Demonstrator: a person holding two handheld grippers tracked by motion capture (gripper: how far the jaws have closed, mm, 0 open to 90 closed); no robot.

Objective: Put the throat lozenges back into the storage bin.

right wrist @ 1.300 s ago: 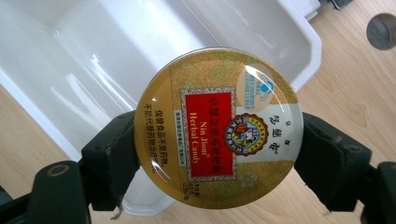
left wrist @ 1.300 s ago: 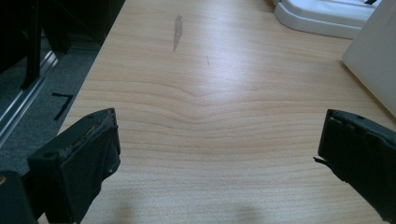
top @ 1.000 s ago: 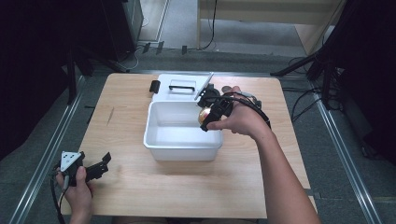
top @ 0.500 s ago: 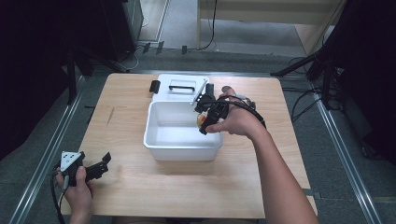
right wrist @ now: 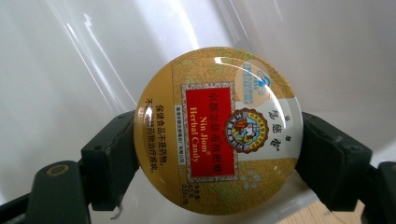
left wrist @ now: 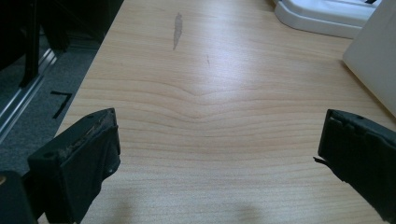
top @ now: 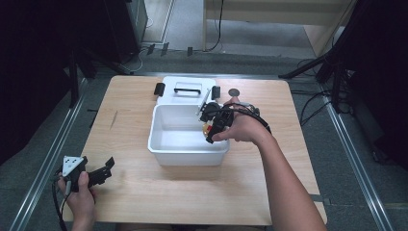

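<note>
Wood table (top: 144, 192), white bin (top: 187, 151) at frame centre. Right gripper (top: 210, 130) clamps candy tin (right wrist: 217, 128) inside bin; release pending. Left gripper (top: 98, 172) lower left, wide apart, empty.

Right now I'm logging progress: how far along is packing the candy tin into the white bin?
Done: the lid lies off behind the bin. In hand: the right gripper clamps the candy tin inside the bin. Left: release it. The left gripper waits open.
</note>
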